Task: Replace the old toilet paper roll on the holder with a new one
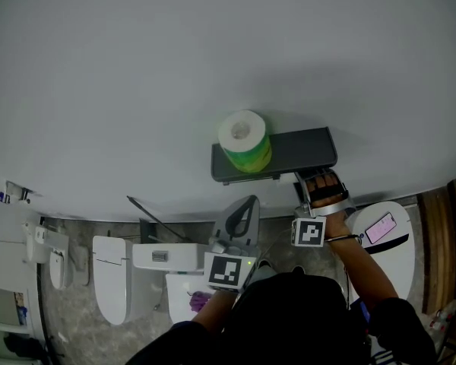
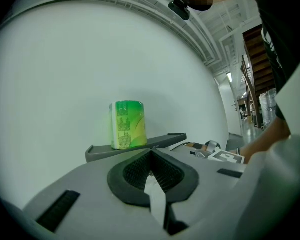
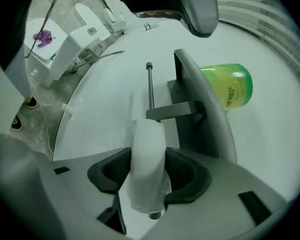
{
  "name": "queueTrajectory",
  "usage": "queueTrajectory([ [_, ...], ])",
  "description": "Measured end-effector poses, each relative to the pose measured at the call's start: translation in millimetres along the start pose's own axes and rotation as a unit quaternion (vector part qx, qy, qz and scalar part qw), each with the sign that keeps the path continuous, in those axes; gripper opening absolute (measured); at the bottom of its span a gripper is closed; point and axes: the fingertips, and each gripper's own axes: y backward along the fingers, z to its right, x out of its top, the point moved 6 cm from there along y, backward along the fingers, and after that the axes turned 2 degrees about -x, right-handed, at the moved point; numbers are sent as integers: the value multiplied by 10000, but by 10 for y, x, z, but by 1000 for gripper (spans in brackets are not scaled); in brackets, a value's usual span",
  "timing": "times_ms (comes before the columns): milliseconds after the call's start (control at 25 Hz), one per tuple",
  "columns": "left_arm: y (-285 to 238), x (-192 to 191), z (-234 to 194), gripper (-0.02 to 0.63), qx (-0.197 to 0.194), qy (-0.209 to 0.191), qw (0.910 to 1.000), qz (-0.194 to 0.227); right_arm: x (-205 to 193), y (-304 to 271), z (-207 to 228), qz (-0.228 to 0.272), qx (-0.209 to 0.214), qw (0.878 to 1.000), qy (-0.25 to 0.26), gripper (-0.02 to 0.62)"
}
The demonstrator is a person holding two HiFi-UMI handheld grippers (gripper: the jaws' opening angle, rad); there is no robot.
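**Old roll off, new roll not yet fetched.** Your right gripper [image 3: 148, 159] is clamped on the thin old roll [image 3: 149, 139], near the bare rod [image 3: 149, 86]. Your left gripper [image 2: 151, 159] has its jaws together on what looks like a paper strip [image 2: 155, 194]. The new roll [image 1: 245, 141] stands upright on the shelf [image 1: 304, 149]. Likely next: discard the old roll, then lift the new one. The shelf edge overhangs the rod and the wall [image 1: 213, 52] backs it, so only the rod's free end offers room.

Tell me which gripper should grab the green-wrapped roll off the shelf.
Probably left: the left gripper faces the green-wrapped paper roll, pinching only a white paper scrap, while the right gripper clamps the small white roll.
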Motion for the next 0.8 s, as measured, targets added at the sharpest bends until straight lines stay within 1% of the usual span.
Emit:
queueTrajectory([
  [120,-19,36,19,14,-60,82,9999,55,-22,29,59,7,-98,9999,86,222],
  [240,-48,55,18,14,-66,73,9999,90,-22,55,82,12,-98,9998,170,222],
  [360,-63,38,39,14,-117,106,9998,87,-75,76,65,-113,-74,9998,173,222],
  [560,-86,78,54,14,-200,13,9998,53,-307,109,62,-400,-98,9989,242,222],
  [680,-96,72,87,14,-254,103,9996,89,-455,119,92,-525,-185,9982,221,222],
  [800,-111,51,114,14,-316,24,9994,116,-648,174,81,-730,-116,9970,209,222],
])
